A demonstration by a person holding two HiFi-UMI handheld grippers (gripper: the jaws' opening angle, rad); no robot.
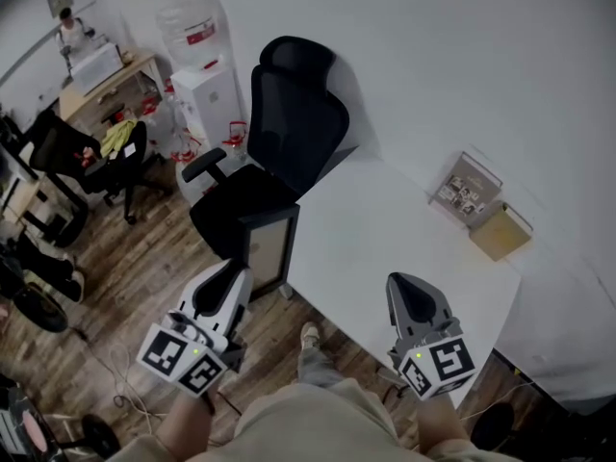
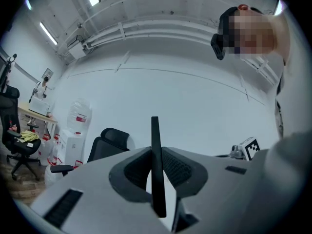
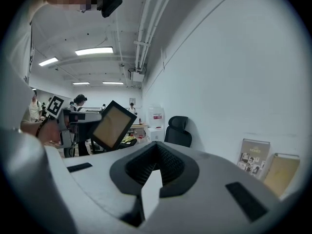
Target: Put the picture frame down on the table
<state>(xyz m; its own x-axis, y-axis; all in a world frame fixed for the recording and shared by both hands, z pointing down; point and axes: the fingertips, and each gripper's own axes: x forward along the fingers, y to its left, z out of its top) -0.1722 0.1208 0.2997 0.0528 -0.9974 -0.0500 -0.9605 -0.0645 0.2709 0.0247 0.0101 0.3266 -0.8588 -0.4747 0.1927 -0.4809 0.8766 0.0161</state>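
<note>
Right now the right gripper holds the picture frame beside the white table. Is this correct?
No: the left gripper holds the picture frame beside the white table. The left gripper view shows its jaws shut on the frame's edge.

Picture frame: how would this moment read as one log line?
left gripper: shut on picture frame | status: held up, not on table | right gripper: shut, empty

Nothing readable anywhere. The water bottle (image 1: pixel 190 17) carries a red label (image 1: pixel 200 35), but its print is too small to make out. The booklet (image 1: pixel 465 189) leaning on the wall has a heading line across its top in the right gripper view, too blurred to read. The cube (image 1: pixel 183 356) on the left gripper (image 1: pixel 241 275) and the cube (image 1: pixel 438 364) on the right gripper (image 1: pixel 404 285) show black-and-white square patterns only, not letters or numbers.
</note>
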